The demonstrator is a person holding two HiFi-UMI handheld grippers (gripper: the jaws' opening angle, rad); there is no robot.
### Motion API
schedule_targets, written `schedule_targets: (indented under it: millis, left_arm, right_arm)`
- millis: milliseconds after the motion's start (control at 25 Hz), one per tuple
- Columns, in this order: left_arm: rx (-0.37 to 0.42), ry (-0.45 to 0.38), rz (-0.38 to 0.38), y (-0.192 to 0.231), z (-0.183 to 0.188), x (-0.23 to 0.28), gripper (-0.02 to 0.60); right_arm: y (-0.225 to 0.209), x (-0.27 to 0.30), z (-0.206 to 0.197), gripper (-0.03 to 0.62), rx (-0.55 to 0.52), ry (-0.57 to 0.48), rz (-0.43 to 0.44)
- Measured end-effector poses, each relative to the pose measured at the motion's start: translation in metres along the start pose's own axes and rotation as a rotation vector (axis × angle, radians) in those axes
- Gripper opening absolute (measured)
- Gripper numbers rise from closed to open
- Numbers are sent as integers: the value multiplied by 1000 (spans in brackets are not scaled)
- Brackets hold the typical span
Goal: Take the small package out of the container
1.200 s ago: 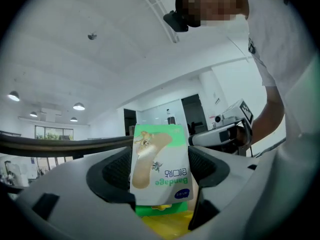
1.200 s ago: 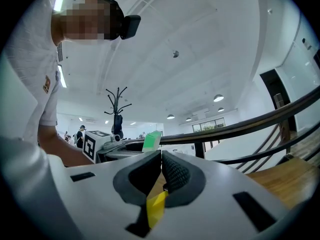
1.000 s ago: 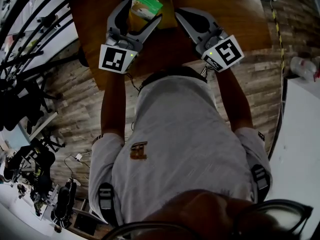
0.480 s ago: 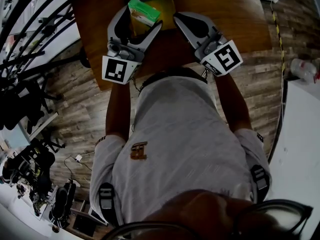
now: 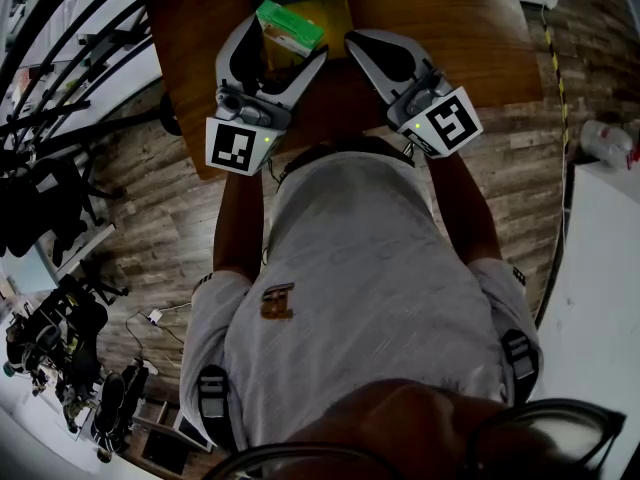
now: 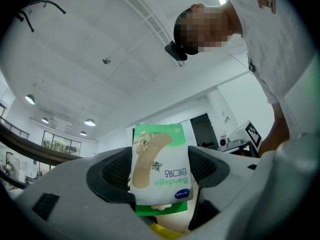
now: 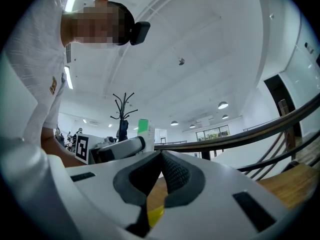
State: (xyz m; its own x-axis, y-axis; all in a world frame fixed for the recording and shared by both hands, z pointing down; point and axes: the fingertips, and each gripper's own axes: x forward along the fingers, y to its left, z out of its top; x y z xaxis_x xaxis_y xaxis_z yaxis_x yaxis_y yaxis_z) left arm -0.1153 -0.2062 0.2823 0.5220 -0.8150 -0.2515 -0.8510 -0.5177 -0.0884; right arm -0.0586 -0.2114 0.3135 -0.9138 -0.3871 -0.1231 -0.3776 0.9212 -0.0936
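bandage package pinched in the left gripper, over the yellow container

the left gripper pinches the small package between its two pads, one pad on each flat side. the package is green and white, with a drawing of a plaster and the word "bandage" on its face. in the left gripper view the print appears upside down. a part of the package stands out past the pads. in the head view the package is over the left part of the yellow container, which sits at the far side of the brown wooden table. i cannot tell if the package touches the container. in the left gripper view a bit of yellow shows just under the package.

the right gripper holds nothing: its jaws are pressed together, pad against pad. its tip lies at the right edge of the container, near the left gripper. both grippers point away from the person, whose light shirt fills the middle of the head view.
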Motion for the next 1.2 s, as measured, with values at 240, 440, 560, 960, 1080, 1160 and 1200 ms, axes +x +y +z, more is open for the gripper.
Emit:
schedule_targets:
  millis: [240, 440, 560, 960, 1080, 1160, 1200]
  left_arm:
    - [0, -9, 5, 0, 2, -2, 370]
    - [-4, -10, 8, 4, -1, 0, 370]
    - [-1, -13, 7, -3, 1, -1, 370]
    - [2, -10, 3, -1, 4, 0, 370]
    - [0, -9, 4, 1, 1, 1, 370]
    - [1, -8, 4, -2, -1, 0, 370]
    - [2, -7, 4, -4, -1, 0, 370]
  right_arm:
    - [3, -1, 1, 32, -22, -1, 8]
    - [1, 3, 1, 32, -24, -9, 9]
    - [3, -5, 1, 32, -26, -5, 10]
    - [4, -2, 1, 32, -31, 15, 22]
    - [3, 2, 3, 32, -28, -4, 21]
    - [3, 0, 3, 32, -27, -9, 22]
    - [4, -2, 2, 32, -27, -8, 24]
